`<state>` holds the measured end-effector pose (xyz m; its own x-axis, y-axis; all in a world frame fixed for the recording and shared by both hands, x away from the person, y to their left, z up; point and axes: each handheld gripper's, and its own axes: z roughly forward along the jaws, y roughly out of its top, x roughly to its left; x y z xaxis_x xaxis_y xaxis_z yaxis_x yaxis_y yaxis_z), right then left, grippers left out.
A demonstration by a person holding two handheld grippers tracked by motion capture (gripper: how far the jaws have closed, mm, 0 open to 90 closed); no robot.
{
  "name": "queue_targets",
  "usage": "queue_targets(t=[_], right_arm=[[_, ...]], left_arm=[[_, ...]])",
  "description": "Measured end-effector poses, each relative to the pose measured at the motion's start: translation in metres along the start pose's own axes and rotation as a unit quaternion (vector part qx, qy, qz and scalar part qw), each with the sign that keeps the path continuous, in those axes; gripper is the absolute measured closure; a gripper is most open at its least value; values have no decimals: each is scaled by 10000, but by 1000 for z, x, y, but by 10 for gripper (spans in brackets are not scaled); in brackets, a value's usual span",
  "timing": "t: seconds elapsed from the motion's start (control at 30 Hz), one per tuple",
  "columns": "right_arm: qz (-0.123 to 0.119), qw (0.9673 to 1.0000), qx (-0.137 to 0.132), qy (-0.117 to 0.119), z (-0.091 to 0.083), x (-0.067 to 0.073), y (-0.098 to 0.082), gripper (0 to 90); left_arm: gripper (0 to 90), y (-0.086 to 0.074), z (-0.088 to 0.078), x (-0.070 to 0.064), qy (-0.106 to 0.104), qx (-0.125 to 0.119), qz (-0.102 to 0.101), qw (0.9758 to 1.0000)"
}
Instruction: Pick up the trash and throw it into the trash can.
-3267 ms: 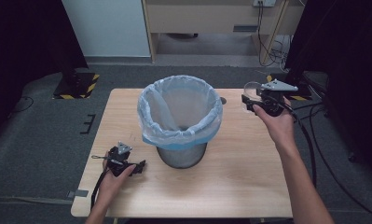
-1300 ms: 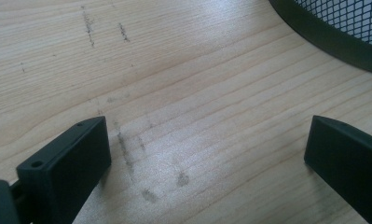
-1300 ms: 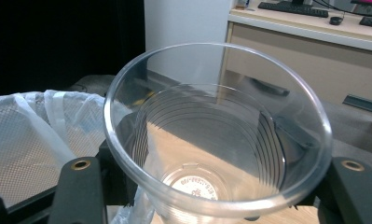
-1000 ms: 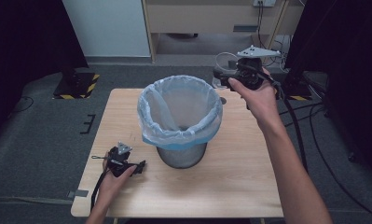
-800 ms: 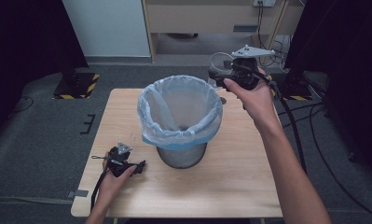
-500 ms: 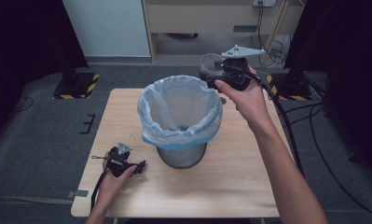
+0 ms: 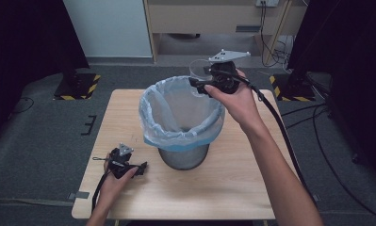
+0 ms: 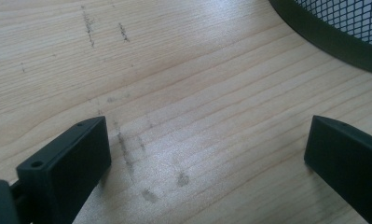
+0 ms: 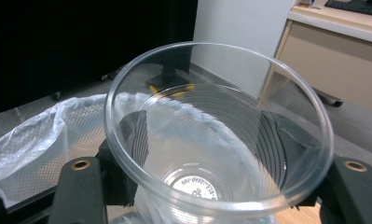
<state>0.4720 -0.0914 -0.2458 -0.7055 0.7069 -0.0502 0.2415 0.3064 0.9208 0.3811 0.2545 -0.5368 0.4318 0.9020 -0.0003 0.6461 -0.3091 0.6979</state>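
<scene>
A black mesh bin [image 7: 183, 157] lined with a pale blue plastic bag [image 7: 152, 122] stands in the middle of the wooden table [image 7: 232, 188]. My right gripper [image 7: 198, 84] hovers over the bin's far right rim, shut on a clear plastic cup [image 7: 197, 69]. In the right gripper view the cup [image 9: 216, 140] sits upright between the jaws, with the bag [image 9: 30, 140] below it. My left gripper [image 7: 141, 168] rests on the table at the front left, open. In the left gripper view its fingers [image 8: 67, 163] lie wide apart on bare wood, the bin's base [image 8: 333, 32] at top right.
Dark carpet surrounds the table. A wooden desk [image 7: 214, 14] with hanging cables stands behind it, and black stands with yellow-striped bases [image 7: 77, 84] sit at both far sides. A thick cable [image 7: 275, 122] trails from the right gripper.
My right gripper has carried the cup from the table's far right corner leftward, up to the bin's far rim. The left gripper has stayed still.
</scene>
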Motion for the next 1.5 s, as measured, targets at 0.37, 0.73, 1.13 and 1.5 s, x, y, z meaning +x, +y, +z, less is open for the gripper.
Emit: queue_targets(t=[0.37, 0.73, 1.13, 1.5], right_arm=[[-97, 9998, 108, 153, 8, 8, -5, 337], [-254, 9989, 305, 245, 15, 16, -12, 329], [-171, 9984, 438, 306, 19, 14, -15, 253], [-118, 9988, 424, 216, 20, 13, -16, 169]], left_arm=[[0, 0, 0, 0, -2, 3, 0, 10000], [0, 0, 0, 0, 5, 2, -5, 10000], [0, 0, 0, 0, 7, 4, -6, 10000], [0, 0, 0, 0, 8, 3, -7, 10000]])
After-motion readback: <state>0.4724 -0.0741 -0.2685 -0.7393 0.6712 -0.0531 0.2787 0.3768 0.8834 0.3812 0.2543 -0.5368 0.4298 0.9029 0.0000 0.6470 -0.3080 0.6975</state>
